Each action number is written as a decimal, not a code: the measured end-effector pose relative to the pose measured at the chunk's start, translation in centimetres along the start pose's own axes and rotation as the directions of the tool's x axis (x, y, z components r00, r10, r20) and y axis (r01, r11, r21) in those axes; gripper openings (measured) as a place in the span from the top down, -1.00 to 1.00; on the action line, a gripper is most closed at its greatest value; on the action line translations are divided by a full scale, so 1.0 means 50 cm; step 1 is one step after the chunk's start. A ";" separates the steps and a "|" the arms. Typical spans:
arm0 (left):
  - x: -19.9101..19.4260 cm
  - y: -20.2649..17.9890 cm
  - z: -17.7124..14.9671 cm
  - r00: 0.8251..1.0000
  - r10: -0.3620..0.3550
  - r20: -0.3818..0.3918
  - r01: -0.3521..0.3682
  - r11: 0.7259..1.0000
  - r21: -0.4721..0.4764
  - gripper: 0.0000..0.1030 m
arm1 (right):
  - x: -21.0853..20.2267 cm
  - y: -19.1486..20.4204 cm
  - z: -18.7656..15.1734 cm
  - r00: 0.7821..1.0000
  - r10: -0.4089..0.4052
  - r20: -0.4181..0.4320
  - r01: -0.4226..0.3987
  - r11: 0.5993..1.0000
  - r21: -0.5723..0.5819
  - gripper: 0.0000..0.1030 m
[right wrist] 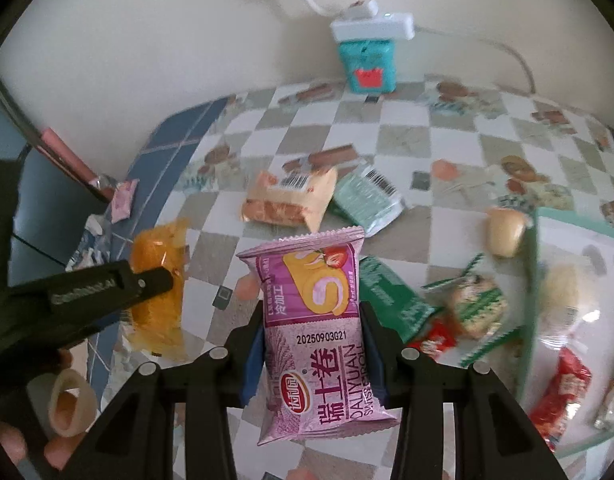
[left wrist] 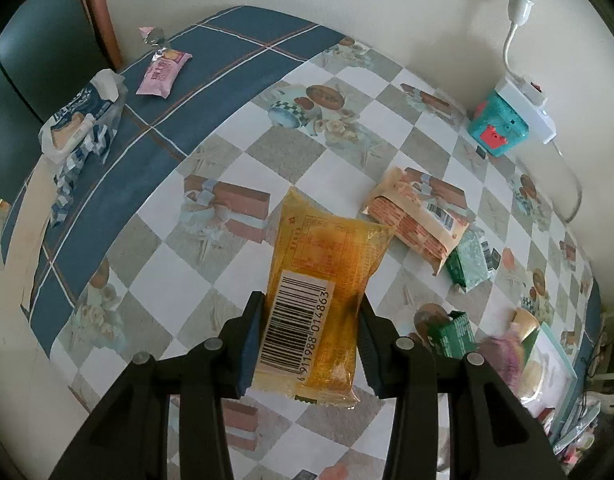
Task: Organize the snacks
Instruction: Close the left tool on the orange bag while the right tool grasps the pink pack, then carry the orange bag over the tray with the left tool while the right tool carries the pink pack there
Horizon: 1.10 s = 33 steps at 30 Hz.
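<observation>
Between the left gripper jaws at lower centre of the left view: yellow snack packet, pinched across its barcode end, far end jutting out over the checkered tablecloth. Between the right gripper jaws at lower centre of the right view: pink Swiss roll packet, clamped at mid-length. Further out, upper centre: beige cracker pack touching a pale green packet; at right, more green and red snacks beside a glass-edged tray. Likely risks: slick wrappers sliding out of a narrow pinch, soft cakes crushed by over-squeezing, or two loaded grippers colliding while crowding toward the same spot.
</observation>
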<state>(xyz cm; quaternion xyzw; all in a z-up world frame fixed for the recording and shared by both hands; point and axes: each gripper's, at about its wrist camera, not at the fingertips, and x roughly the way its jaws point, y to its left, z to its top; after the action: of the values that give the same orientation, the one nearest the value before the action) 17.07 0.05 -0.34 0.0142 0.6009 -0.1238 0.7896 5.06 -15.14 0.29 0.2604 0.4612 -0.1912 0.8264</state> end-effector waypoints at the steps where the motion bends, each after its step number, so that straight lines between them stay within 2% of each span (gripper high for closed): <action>1: -0.003 -0.001 -0.003 1.000 0.003 0.003 -0.003 1.000 0.000 0.13 | -0.009 -0.004 0.000 1.000 -0.005 0.007 0.005 1.000 0.002 0.12; 9: -0.041 -0.017 -0.013 0.999 -0.002 0.041 0.002 1.000 -0.008 0.13 | -0.083 -0.063 0.007 0.998 -0.016 0.065 0.012 0.998 0.064 0.12; 15: -0.064 -0.058 -0.029 0.998 -0.003 0.070 0.002 1.000 0.019 0.13 | -0.124 -0.115 0.017 0.994 -0.035 0.101 0.024 0.993 0.114 0.12; 24: -0.085 -0.169 -0.072 0.996 -0.011 0.093 -0.001 0.992 0.126 0.13 | -0.173 -0.230 0.019 0.988 -0.062 0.141 0.029 0.973 0.231 0.12; 33: -0.091 -0.273 -0.125 0.994 -0.001 0.111 -0.027 0.968 0.249 0.13 | -0.208 -0.350 0.009 0.982 -0.121 0.148 0.063 0.936 0.347 0.12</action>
<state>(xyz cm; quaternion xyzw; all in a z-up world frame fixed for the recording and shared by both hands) 7.14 -11.29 3.96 0.1108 0.5358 -0.1941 0.8142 -9.57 -28.47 5.03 0.3606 0.3622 -0.3279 0.7945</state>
